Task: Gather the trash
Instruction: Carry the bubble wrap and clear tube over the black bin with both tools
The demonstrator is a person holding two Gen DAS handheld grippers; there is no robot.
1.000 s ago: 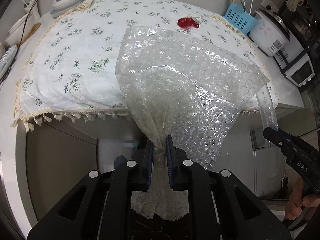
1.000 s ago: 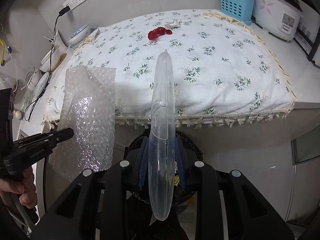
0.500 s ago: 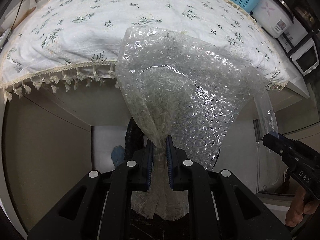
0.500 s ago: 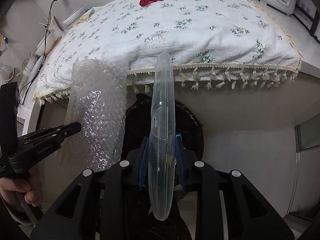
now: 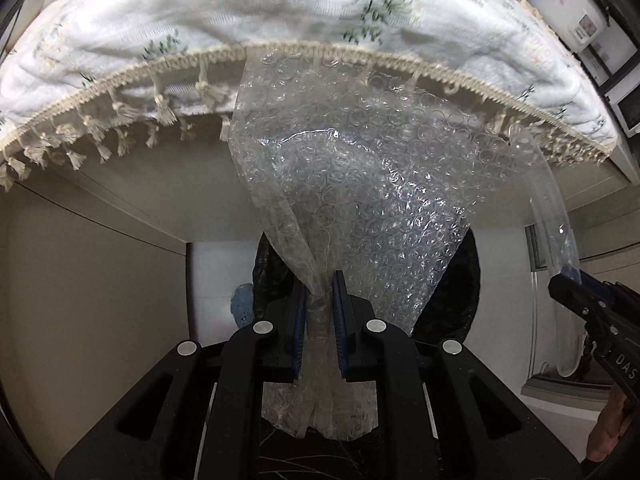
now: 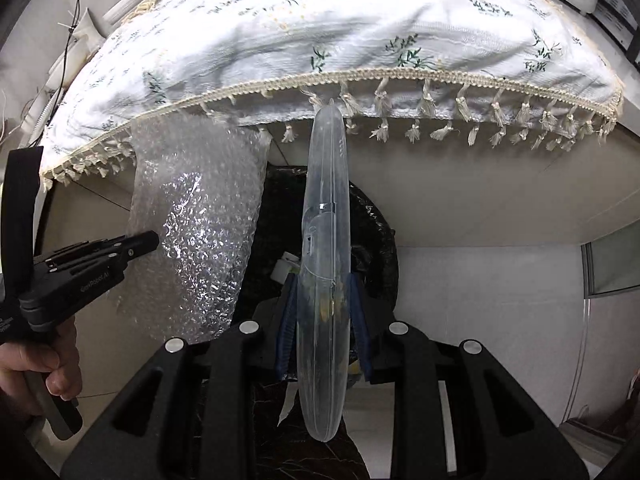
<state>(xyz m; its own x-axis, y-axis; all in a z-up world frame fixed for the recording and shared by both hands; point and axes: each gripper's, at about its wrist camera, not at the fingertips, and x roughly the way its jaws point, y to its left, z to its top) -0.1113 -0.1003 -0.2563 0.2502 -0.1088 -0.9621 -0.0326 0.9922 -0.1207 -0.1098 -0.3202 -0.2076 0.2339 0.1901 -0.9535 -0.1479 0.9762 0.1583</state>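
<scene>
Left gripper [image 5: 319, 304] clamps my bubble wrap [image 5: 360, 200] | right gripper [image 6: 322, 312] clamps my clear plastic lid [image 6: 325, 240] | both have sunk below the tablecloth fringe [image 6: 400, 76] since a second ago | black bin [image 6: 376, 240] at 12 o'clock, so release comes next.

A crinkled clear bubble-wrap sheet [image 5: 360, 200] is positioned left of a clear flat plastic container [image 6: 326, 264], above a black-lined bin [image 6: 376, 240], below a fringed floral tablecloth [image 6: 340, 40].

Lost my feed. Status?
Left gripper shut on bubble wrap. Right gripper shut on clear plastic container. Black-lined bin below, unobstructed.
</scene>
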